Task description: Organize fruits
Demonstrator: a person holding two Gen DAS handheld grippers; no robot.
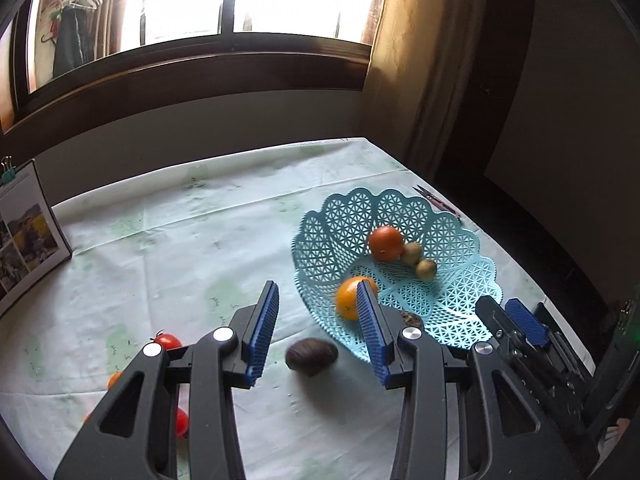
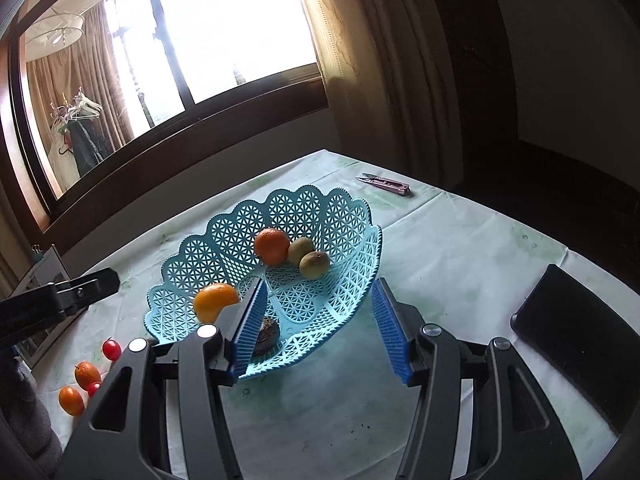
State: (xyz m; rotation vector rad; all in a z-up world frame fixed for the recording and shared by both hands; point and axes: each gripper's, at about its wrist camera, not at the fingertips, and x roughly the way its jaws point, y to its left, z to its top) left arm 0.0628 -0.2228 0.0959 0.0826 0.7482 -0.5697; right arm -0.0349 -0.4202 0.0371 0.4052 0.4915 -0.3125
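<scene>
- Left gripper [image 1: 322, 332]: jaws apart, nothing between the pads.
- Dark brown fruit [image 1: 312, 357] on tablecloth [image 1: 160, 240], below the jaws.
- Blue lattice basket [image 1: 440, 288] holds two oranges [image 1: 385, 243], two kiwis [image 1: 412, 253].

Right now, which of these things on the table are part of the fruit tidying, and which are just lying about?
Part of the job:
- blue basket
- orange and two kiwis inside it
- yellow-orange fruit at its rim
- dark fruit on the cloth
- cherry tomatoes
- kumquats

Just lying about:
- snips
- photo stand
- black tablet
</scene>
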